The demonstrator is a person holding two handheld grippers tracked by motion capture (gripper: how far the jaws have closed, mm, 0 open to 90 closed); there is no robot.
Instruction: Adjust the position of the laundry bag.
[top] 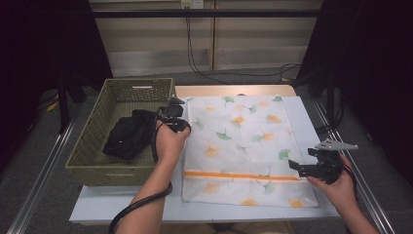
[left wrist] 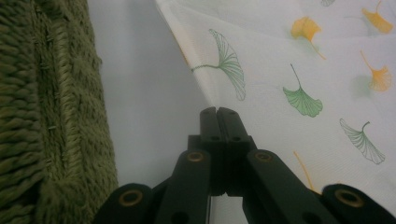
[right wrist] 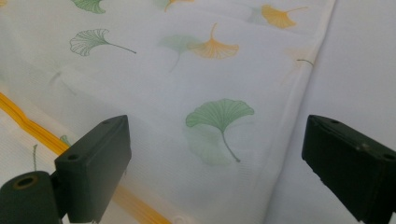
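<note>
- Overhead, a white laundry bag (top: 243, 146) printed with green and orange ginkgo leaves lies flat on a pale worktop (top: 122, 204), with an orange zipper (top: 238, 175) running across it near the person's edge.
- Left tongs (top: 174, 113) sit at the bag's left edge, towards its far corner; in the left gripper view the two black jaws are pressed together on the hem of the fabric (left wrist: 261, 70), clenched on the laundry bag.
- Right tongs (top: 298, 167) hover at the bag's right side, just beside the zipper's end; in the right gripper view the jaws stand wide apart, released, with the leaf-printed fabric (right wrist: 205, 93) between and beyond them, nothing pinched.
- A green woven basket (top: 92, 146) stands just left of the bag, holding a crumpled black garment (top: 127, 136).
</note>
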